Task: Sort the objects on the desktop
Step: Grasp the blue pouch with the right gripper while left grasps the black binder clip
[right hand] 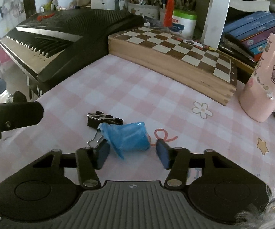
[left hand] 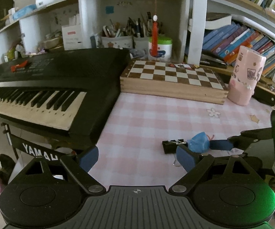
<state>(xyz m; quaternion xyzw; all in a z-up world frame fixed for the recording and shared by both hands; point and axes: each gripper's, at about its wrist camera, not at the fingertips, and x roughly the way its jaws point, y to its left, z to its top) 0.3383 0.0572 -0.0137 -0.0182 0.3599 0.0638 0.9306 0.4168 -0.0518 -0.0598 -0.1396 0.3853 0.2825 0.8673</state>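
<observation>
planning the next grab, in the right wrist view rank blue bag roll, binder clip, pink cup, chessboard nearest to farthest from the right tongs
1. blue bag roll, between the right tongs
2. binder clip, just behind it, left
3. pink cup, far right
4. chessboard, at the back; close to the cup's rank

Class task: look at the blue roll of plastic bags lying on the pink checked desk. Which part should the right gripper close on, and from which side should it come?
Grip the blue roll of plastic bags across its rounded middle, coming from the near side, where the open right gripper already faces it. It lies on its side, so its curved flanks face the pads. Avoid the loose flap at its left and the black binder clip behind.
</observation>
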